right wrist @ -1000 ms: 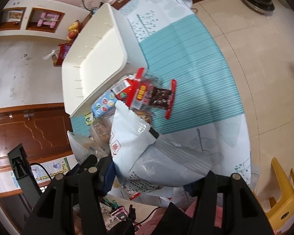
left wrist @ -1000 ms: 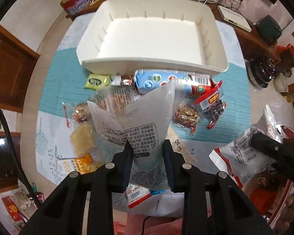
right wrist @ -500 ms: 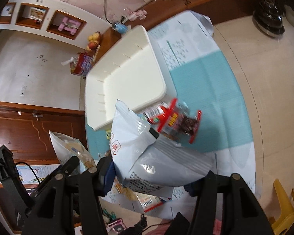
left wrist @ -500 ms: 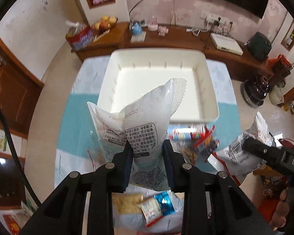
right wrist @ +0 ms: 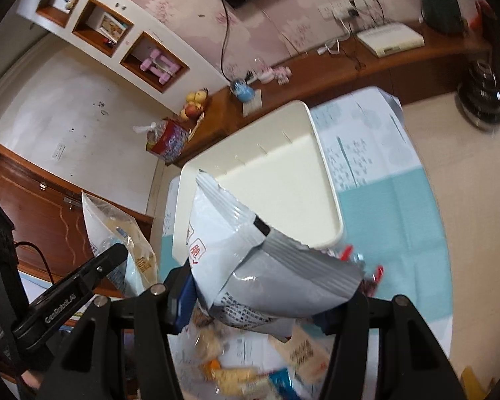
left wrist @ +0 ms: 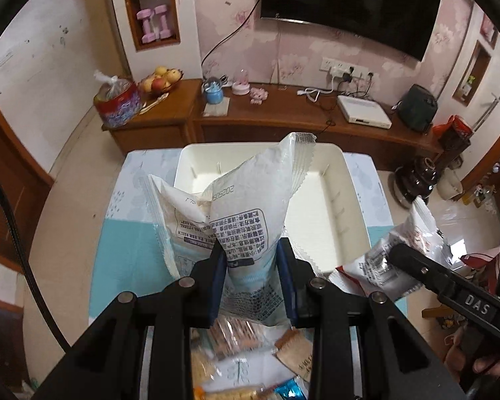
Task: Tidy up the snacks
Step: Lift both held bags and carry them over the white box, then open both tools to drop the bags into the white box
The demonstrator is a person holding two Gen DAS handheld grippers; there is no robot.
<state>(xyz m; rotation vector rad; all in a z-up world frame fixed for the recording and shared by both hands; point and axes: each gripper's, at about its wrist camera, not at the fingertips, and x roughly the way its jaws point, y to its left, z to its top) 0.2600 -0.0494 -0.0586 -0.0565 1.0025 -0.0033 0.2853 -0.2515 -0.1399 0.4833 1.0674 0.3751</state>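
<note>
My left gripper [left wrist: 251,275] pinches the lower end of a white printed snack bag [left wrist: 246,206], jaws narrow against it; the bag stands up over the near rim of the cream plastic bin [left wrist: 356,233]. My right gripper [right wrist: 273,303] clamps a grey-and-white snack bag [right wrist: 250,253] across its width, jaws set wider, held above the bin's near corner. Loose snack packets [right wrist: 223,360] lie on the blue-and-white tablecloth [right wrist: 400,213] below both grippers.
</note>
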